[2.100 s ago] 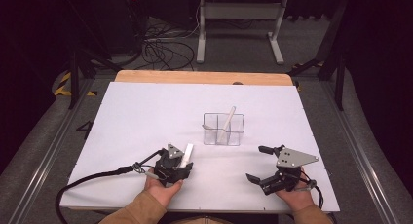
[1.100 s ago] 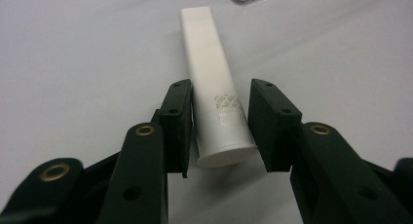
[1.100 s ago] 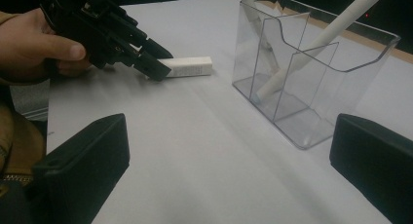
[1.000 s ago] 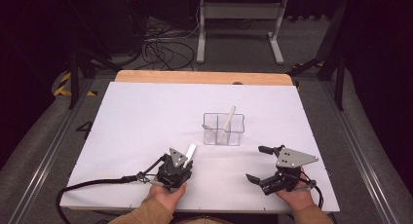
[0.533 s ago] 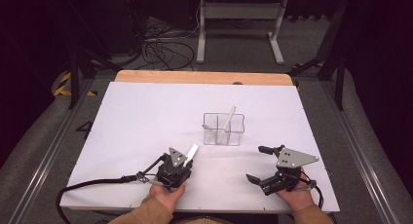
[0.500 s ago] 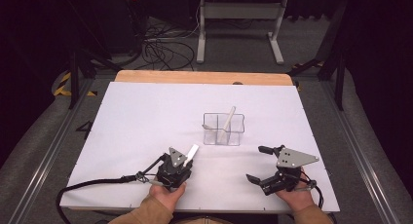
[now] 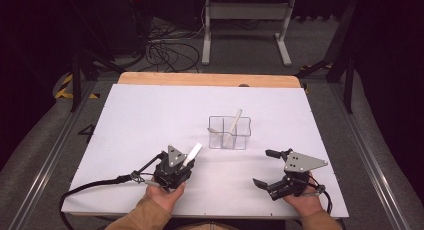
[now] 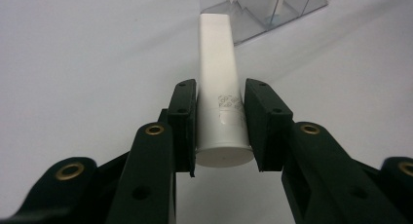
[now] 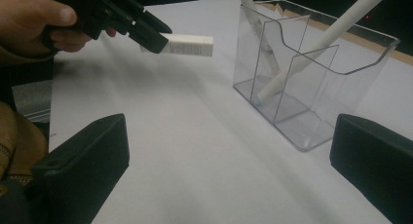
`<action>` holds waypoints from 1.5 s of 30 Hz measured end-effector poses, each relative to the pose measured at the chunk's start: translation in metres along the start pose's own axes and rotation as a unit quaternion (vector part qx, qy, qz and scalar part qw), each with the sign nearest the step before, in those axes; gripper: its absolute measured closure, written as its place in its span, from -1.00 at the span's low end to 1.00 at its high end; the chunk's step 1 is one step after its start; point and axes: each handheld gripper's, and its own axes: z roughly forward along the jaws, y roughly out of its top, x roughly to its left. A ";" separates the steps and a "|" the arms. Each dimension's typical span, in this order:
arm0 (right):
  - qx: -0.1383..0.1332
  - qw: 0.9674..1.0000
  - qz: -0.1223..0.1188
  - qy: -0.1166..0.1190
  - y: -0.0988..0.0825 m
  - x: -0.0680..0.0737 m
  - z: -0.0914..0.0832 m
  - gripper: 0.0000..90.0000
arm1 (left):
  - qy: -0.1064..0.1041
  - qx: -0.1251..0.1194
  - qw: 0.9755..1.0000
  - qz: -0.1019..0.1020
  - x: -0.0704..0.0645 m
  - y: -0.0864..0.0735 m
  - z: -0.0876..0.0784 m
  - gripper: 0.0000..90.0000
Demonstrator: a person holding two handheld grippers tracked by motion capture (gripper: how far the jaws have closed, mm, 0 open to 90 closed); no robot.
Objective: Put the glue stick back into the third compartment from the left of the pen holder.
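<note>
Jaws of the left gripper [image 8: 216, 131] press from both sides on a white tube [image 8: 219, 102], near its round capped end, while the flat sealed end points away toward the clear organizer [image 8: 265, 9]. Faint grey print shows on the tube between the pads. In the high view the left gripper [image 7: 186, 160] sits well in front of the organizer [image 7: 229, 133] and to its left, on the person's side, with the tube [image 7: 192, 154] sticking out at a slant toward it. In the right gripper view the tube [image 9: 187, 45] hangs level above the white table top [image 9: 195, 151], clear of the surface, with the person's left hand [image 9: 29, 19] wrapped around the gripper body behind it.

The right gripper [image 7: 267, 169] lies in front of the organizer and to its right, resting low by the table's near edge in the person's right hand [image 7: 302, 202]. Its jaws stand wide apart with nothing between them.

The organizer [image 9: 311, 73] is a transparent box split into compartments. Two white sticks [image 9: 321, 44] lean in it, crossing the dividers, their lower ends on its floor. A black cable [image 7: 95, 185] trails from the left gripper, away from the organizer, off the table's front edge.
</note>
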 end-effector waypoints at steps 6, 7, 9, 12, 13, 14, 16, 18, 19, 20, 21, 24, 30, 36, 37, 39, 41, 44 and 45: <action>0.000 1.000 0.000 0.000 0.000 0.000 0.000 -0.97 | -0.015 0.008 1.000 0.007 0.010 0.010 -0.013 0.49; 0.000 1.000 0.000 0.000 0.000 0.000 0.000 -0.97 | -0.017 0.008 1.000 0.007 0.011 0.012 -0.015 0.49; 0.001 1.000 0.000 0.000 0.000 0.000 0.001 -0.97 | -0.020 0.006 1.000 0.010 0.014 0.015 -0.020 0.49; 0.001 1.000 0.000 0.000 0.000 0.000 0.001 -0.97 | -0.032 0.009 0.999 0.017 0.015 0.019 -0.026 0.49; 0.001 1.000 0.000 0.000 0.000 0.000 0.001 -0.97 | -0.037 0.010 0.999 0.020 0.016 0.020 -0.027 0.49; 0.000 1.000 0.001 0.001 0.000 0.000 0.000 -0.97 | -0.038 0.012 0.999 0.024 0.017 0.021 -0.029 0.49; 0.000 1.000 -0.001 0.000 0.000 0.000 0.000 -0.97 | -0.045 0.016 0.998 0.031 0.018 0.023 -0.032 0.49; 0.000 1.000 0.000 -0.001 0.000 0.000 0.000 -0.97 | -0.056 0.018 0.998 0.035 0.021 0.025 -0.034 0.49; 0.000 1.000 0.000 -0.001 0.000 0.000 0.000 -0.97 | -0.061 0.021 0.997 0.034 0.021 0.027 -0.036 0.49; 0.000 1.000 0.000 0.000 0.000 0.000 0.000 -0.97 | -0.066 0.019 0.997 0.034 0.022 0.028 -0.037 0.49; 0.001 1.000 0.000 0.000 0.000 0.000 0.000 -0.97 | -0.069 0.021 0.997 0.038 0.023 0.029 -0.039 0.49; 0.001 1.000 0.001 0.000 0.000 0.000 0.000 -0.97 | -0.089 0.022 0.995 0.038 0.025 0.033 -0.045 0.49; 0.001 1.000 0.001 0.000 0.000 0.000 0.000 -0.97 | -0.113 0.024 0.992 0.046 0.028 0.043 -0.053 0.49; 0.001 1.000 0.000 0.000 0.000 0.000 0.000 -0.97 | -0.125 0.026 0.990 0.054 0.029 0.051 -0.059 0.49; 0.002 1.000 0.001 0.001 0.000 0.000 0.000 -0.97 | -0.127 0.027 0.990 0.058 0.029 0.053 -0.060 0.49; 0.002 1.000 0.000 0.001 0.000 0.000 0.000 -0.97 | -0.138 0.029 0.988 0.059 0.030 0.056 -0.062 0.49; 0.002 1.000 0.001 0.001 0.000 0.000 0.000 -0.97 | -0.142 0.029 0.988 0.060 0.029 0.059 -0.065 0.49; 0.002 1.000 0.000 0.001 0.000 0.000 0.000 -0.97 | -0.147 0.030 0.986 0.067 0.028 0.065 -0.068 0.49; 0.003 1.000 0.000 0.001 0.000 0.000 0.000 -0.97 | -0.150 0.032 0.986 0.068 0.028 0.067 -0.068 0.49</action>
